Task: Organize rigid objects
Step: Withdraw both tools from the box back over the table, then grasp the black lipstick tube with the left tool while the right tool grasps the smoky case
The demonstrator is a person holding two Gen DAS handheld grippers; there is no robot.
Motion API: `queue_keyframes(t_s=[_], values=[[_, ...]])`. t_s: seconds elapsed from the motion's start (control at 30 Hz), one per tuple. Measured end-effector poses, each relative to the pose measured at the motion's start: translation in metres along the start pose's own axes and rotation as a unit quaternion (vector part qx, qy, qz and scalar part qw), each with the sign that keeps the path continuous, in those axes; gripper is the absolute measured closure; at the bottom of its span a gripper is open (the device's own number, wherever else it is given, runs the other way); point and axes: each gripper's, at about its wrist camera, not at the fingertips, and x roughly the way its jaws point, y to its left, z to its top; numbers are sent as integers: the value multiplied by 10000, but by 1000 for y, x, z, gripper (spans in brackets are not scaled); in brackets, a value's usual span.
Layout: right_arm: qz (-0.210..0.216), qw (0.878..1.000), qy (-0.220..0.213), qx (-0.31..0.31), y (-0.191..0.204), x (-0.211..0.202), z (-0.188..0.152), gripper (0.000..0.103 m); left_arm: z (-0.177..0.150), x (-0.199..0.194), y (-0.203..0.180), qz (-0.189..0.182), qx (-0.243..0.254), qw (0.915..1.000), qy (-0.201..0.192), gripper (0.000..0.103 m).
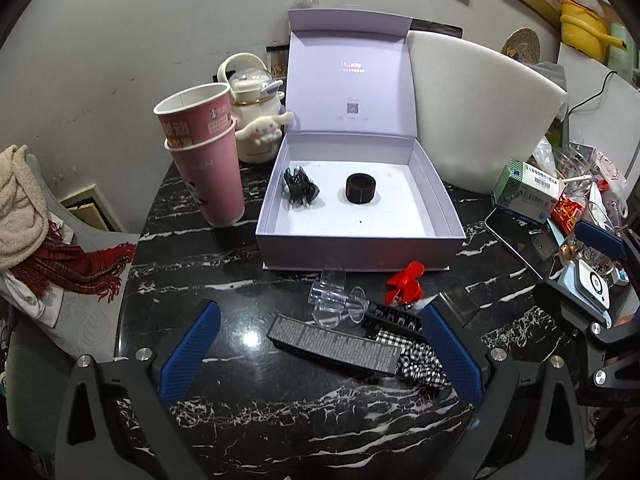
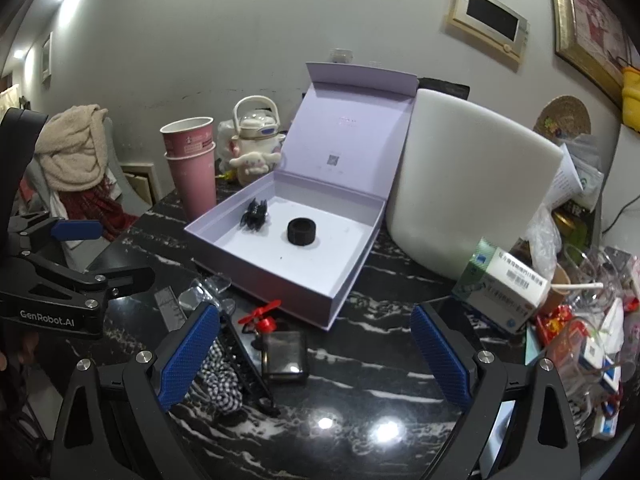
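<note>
An open lilac box [image 1: 360,250] [image 2: 256,256] stands on the black marble table, lid up. Inside lie a black hair claw [image 1: 300,188] [image 2: 255,214] and a black ring-shaped piece [image 1: 361,188] [image 2: 302,231]. In front of the box lie a clear hair clip [image 1: 332,296] [image 2: 206,290], a red clip [image 1: 405,282] [image 2: 262,318], a long black box [image 1: 334,344], a black comb [image 1: 394,318] [image 2: 244,364], a checkered scrunchie [image 1: 420,362] [image 2: 220,384] and a small dark case [image 2: 285,356]. My left gripper [image 1: 320,354] hovers open over the long black box. My right gripper [image 2: 314,354] is open above the dark case.
Stacked pink paper cups [image 1: 204,152] and a cream plush-covered kettle [image 1: 256,120] stand left of the box. A white foam block [image 1: 480,120] leans behind it. Medicine boxes [image 1: 528,192] and packets crowd the right side. A chair with a red scarf [image 1: 72,268] stands left.
</note>
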Motion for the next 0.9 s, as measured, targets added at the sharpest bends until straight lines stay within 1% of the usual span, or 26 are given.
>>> queue_keyframes(t_s=[0.17, 0.27, 0.33, 0.4, 0.67, 0.9], values=[[87, 9999, 13, 61, 1, 2, -9, 5, -7, 7, 1, -40, -33, 9999, 103, 0], [158, 9997, -32, 183, -1, 3, -14, 5, -13, 10, 0, -55, 27, 9999, 86, 0], [178, 9996, 12, 236, -1, 6, -18, 5, -16, 12, 0, -8, 90, 9999, 99, 0], [189, 9994, 54, 275, 0, 10, -21, 5, -19, 13, 2, 26, 113, 9999, 24, 0], [228, 9989, 180, 355, 2, 22, -34, 5, -24, 27, 11, -176, 20, 9998, 133, 0], [360, 9973, 365, 533, 0, 37, -47, 5, -33, 40, 16, -427, -64, 9988, 247, 0]])
